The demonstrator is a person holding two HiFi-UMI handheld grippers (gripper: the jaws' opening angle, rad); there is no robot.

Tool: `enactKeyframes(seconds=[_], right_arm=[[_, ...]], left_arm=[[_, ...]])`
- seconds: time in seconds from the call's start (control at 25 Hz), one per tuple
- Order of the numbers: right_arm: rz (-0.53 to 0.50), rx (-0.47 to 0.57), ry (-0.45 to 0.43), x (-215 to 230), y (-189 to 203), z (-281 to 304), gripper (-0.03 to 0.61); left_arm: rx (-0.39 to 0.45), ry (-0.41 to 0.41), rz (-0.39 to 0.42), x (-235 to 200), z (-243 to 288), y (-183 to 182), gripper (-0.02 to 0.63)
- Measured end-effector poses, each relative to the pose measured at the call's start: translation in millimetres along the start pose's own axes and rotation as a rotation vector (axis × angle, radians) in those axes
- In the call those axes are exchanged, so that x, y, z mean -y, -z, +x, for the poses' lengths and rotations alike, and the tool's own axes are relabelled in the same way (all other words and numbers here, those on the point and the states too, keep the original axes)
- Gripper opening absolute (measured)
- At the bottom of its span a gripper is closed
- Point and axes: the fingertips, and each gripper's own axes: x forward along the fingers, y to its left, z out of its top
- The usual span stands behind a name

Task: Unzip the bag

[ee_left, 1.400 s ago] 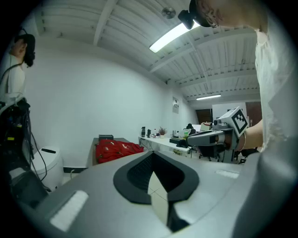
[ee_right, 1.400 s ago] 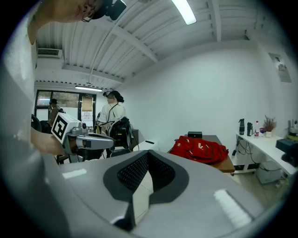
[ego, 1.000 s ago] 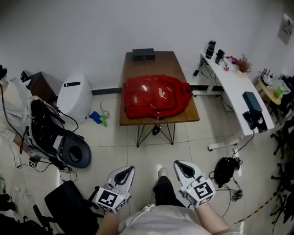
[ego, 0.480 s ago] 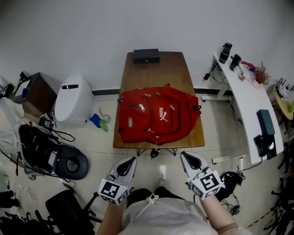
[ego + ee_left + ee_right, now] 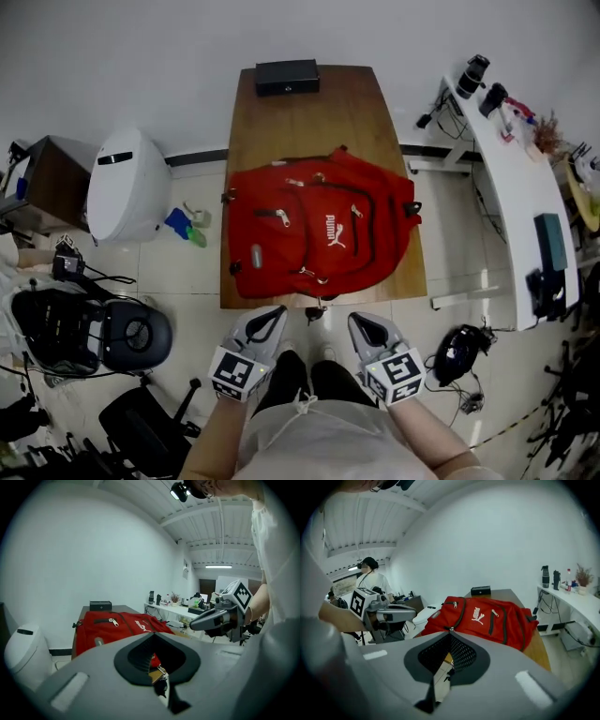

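A red backpack (image 5: 319, 230) lies flat on the wooden table (image 5: 300, 117), its zippers closed; zipper pulls show on its front. It also shows in the left gripper view (image 5: 117, 623) and in the right gripper view (image 5: 487, 616). My left gripper (image 5: 273, 315) and right gripper (image 5: 360, 322) hang side by side just short of the table's near edge, clear of the bag. Both are shut on nothing. Each gripper's own view looks over its closed jaws, the left gripper (image 5: 153, 634) and the right gripper (image 5: 450, 635), toward the bag.
A black box (image 5: 287, 77) sits at the table's far end. A white rounded bin (image 5: 125, 183) stands left of the table, a white desk (image 5: 511, 197) with bottles to the right. A black chair (image 5: 98, 333) and cables lie on the floor at left.
The person has stepped up to the table, so the backpack sits nearer and larger. Both grippers stay shut and low in front of the body.
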Motion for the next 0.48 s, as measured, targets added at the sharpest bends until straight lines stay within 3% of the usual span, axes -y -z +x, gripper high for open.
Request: enactKeyframes(seconds=[0.08, 0.16, 0.48], right_arm=[[0.034, -0.045, -0.008, 0, 16, 22, 0.008], [0.07, -0.099, -0.021, 0, 35, 44, 0.076], [0.164, -0.324, -0.011, 9, 106, 114, 0.103]], left_arm=[[-0.025, 0.008, 0.014, -16, 15, 7, 0.005], [-0.056, 0.019, 0.01, -26, 29, 15, 0.005], [-0.133, 0.076, -0.069, -45, 76, 62, 0.005]])
